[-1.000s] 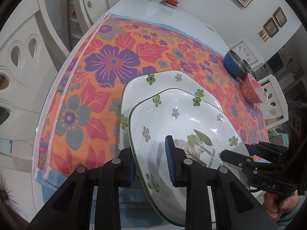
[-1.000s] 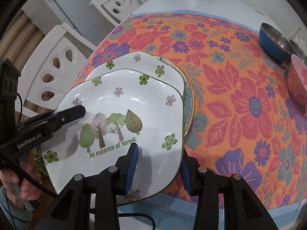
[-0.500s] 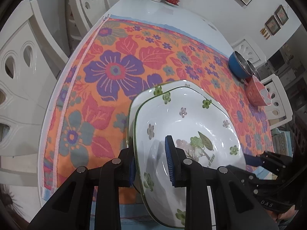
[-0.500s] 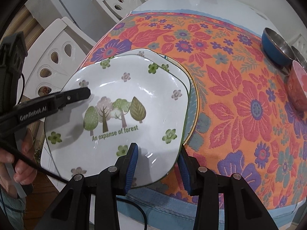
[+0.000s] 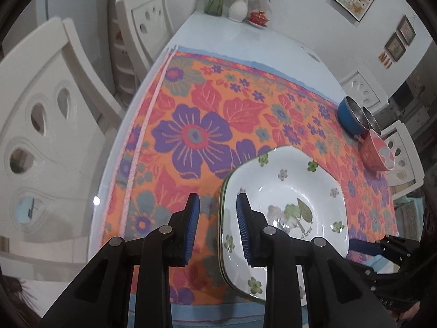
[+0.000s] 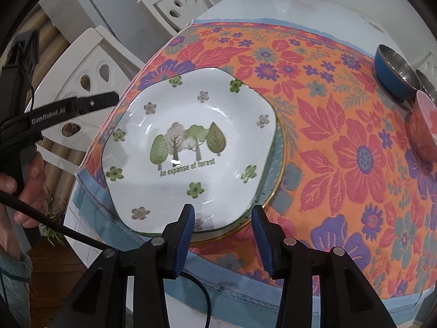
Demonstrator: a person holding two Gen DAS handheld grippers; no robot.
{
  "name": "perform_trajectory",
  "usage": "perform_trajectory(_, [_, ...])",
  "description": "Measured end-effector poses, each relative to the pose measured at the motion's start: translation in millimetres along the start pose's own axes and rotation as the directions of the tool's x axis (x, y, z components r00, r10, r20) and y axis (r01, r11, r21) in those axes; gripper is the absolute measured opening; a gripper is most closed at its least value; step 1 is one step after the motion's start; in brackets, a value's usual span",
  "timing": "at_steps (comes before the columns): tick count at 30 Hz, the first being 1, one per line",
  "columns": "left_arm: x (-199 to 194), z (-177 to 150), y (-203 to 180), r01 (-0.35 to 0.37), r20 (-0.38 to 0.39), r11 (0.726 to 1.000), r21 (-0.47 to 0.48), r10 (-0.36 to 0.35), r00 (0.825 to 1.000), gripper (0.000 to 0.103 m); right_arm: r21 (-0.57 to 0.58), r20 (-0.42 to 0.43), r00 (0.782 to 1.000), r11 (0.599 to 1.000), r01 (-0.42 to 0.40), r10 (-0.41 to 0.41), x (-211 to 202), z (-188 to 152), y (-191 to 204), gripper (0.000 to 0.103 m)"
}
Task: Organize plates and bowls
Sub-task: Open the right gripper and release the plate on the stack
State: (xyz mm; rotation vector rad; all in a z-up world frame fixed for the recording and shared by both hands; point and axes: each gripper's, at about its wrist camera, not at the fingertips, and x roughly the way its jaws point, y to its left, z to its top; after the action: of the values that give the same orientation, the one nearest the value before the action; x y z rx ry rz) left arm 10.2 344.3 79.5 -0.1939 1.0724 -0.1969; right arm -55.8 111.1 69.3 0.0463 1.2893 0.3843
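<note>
A white forest-print plate [image 6: 191, 147] lies on top of a stack of plates near the table's front left edge; it also shows in the left wrist view [image 5: 286, 207]. A gold-rimmed plate [image 6: 278, 169] peeks out under it. My left gripper [image 5: 218, 229] is open, its jaws astride the stack's left rim without closing on it. My right gripper [image 6: 222, 235] is open at the stack's near edge, holding nothing. A blue bowl [image 6: 393, 71] and a pink bowl [image 6: 426, 131] stand at the far right.
A flowered orange cloth [image 6: 341, 142] covers the table. White chairs [image 5: 49, 125] stand along the left side. A vase [image 5: 237, 9] and a small red pot [image 5: 258, 17] stand at the table's far end. A steel bowl [image 5: 371, 120] sits beside the blue one.
The forest plate was carried forward and set down on the stack. Both grippers have opened, let go of it and drawn back a little.
</note>
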Motion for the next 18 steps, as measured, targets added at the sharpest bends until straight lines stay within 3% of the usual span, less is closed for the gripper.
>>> perform_trajectory(8, [18, -19, -17, -0.003, -0.064, 0.999, 0.041, 0.006, 0.998, 0.025, 0.035, -0.003, 1.0, 0.999, 0.027, -0.027, 0, 4, -14, 0.045])
perform_trajectory(13, [22, -21, -26, -0.048, -0.063, 0.996, 0.076, 0.053, 0.997, 0.026, 0.042, 0.003, 0.998, 0.997, 0.066, -0.067, 0, 6, -24, 0.05])
perform_trajectory(18, [23, -21, -25, -0.047, -0.067, 0.996, 0.07, 0.052, 0.996, 0.026, 0.096, 0.013, 0.998, 0.993, 0.067, -0.069, -5, 10, -41, 0.05])
